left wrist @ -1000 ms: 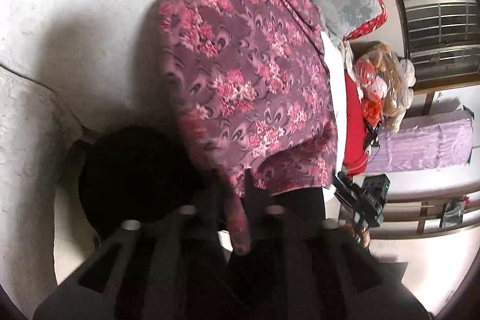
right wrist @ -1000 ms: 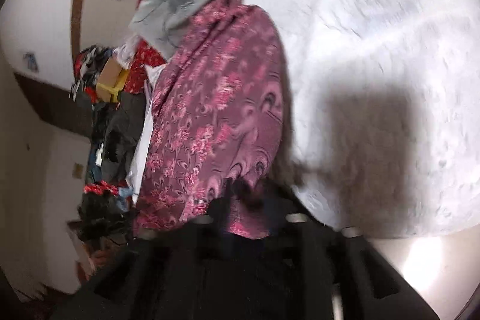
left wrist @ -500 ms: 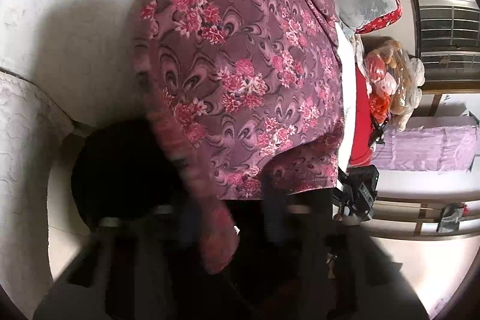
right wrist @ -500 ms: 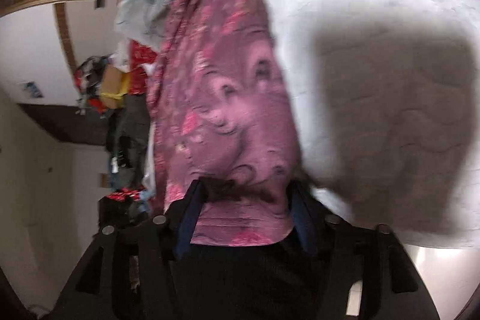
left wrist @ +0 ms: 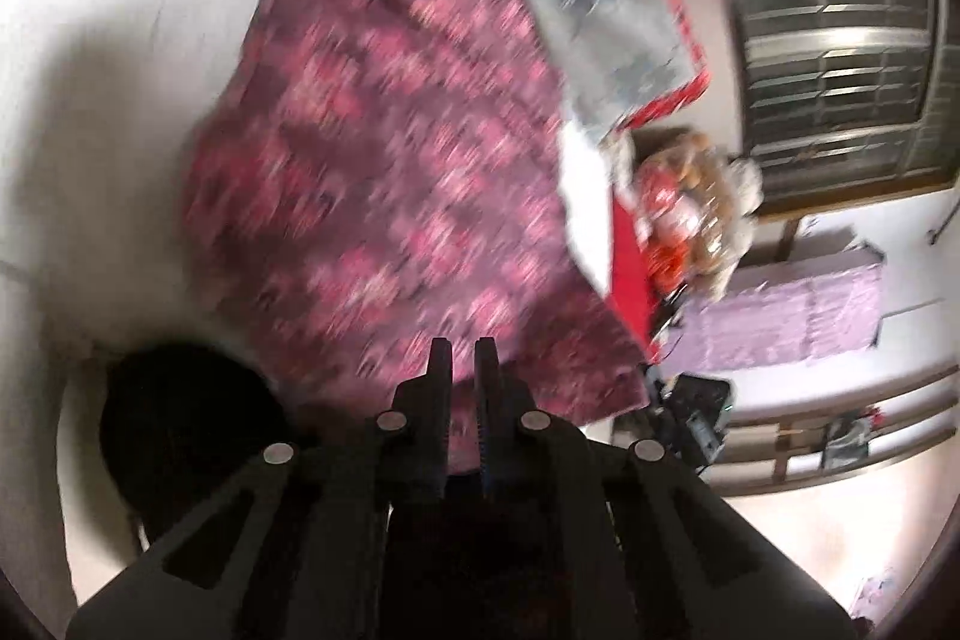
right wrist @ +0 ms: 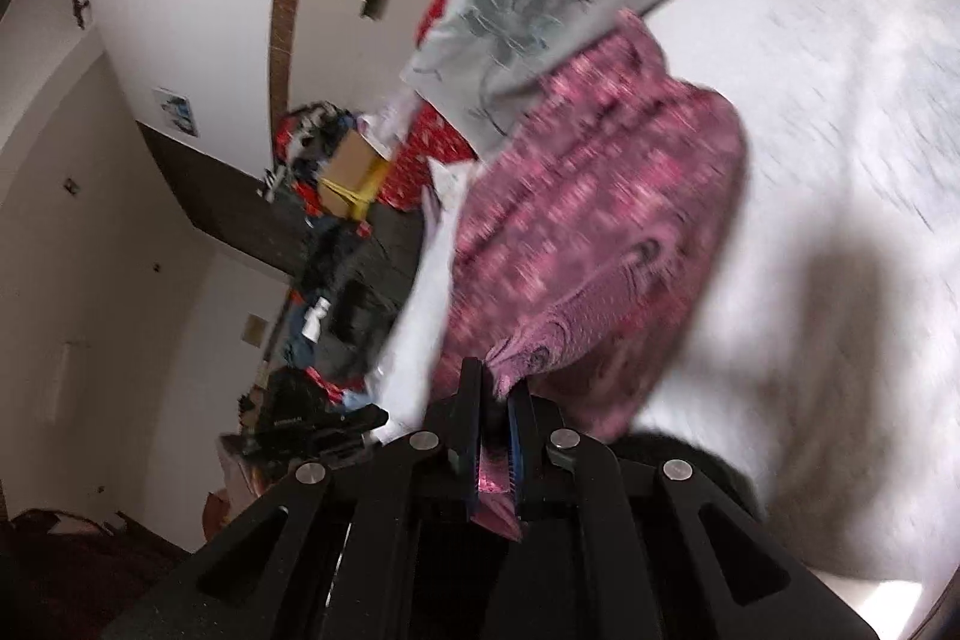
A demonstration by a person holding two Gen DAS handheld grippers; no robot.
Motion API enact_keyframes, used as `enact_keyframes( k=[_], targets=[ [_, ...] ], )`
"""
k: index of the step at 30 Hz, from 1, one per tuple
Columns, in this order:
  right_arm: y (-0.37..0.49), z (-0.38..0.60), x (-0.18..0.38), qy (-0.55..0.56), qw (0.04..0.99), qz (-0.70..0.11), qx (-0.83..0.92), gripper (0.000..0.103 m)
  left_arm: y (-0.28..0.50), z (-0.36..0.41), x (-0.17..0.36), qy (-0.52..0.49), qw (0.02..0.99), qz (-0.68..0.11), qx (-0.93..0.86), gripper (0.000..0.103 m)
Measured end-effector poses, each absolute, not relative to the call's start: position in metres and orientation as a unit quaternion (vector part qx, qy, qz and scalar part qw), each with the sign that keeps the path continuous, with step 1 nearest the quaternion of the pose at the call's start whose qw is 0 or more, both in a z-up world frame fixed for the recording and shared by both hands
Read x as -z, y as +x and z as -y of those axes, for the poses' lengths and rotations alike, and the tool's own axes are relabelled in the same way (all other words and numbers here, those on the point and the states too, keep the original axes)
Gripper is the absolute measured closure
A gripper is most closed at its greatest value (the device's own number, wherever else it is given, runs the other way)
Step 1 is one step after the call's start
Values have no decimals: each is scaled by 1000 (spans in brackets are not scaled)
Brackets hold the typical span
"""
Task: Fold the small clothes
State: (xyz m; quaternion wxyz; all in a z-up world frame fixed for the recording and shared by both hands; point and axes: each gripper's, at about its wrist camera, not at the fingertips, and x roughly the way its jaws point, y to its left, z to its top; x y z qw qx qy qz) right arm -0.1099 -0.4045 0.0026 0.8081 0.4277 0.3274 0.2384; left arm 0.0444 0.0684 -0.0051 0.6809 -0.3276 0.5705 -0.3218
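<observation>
Floral garment (left wrist: 390, 172) now flatter, beside grey pillow (left wrist: 606, 22).

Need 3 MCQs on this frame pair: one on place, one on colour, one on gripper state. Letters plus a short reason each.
1. What does the garment lie on?
A. a white quilt
B. a wooden floor
C. a glass table

2. What colour is the garment?
A. plain blue
B. purple with pink flowers
C. yellow stripes

3. What is the right gripper doing?
A. wide open, holding nothing
B. shut on a fold of the garment
C. shut on a cardboard box

Answers:
1 A, the white quilt spreads beside and under the cloth in both views.
2 B, a pink floral print on purple shows despite the blur.
3 B, pink cloth sits pinched between the narrow jaws in the right wrist view.
</observation>
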Motion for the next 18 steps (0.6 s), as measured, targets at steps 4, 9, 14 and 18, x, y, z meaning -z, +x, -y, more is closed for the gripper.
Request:
enact_keyframes(
  k=[4,9,14,18],
  targets=[
    [-74,405,-14,444,805,-308,-245,96,70,-75,-15,-339,705,-534,320,98],
    [-44,403,-19,429,806,-325,-245,96,82,-62,-11,-263,712,-574,308,91],
    [-52,406,0,429,800,-351,-230,96,74,-34,18,-144,706,-636,277,46],
    [-71,413,13,445,795,-355,-209,95,66,-13,44,-128,643,-702,277,44]
  ],
)
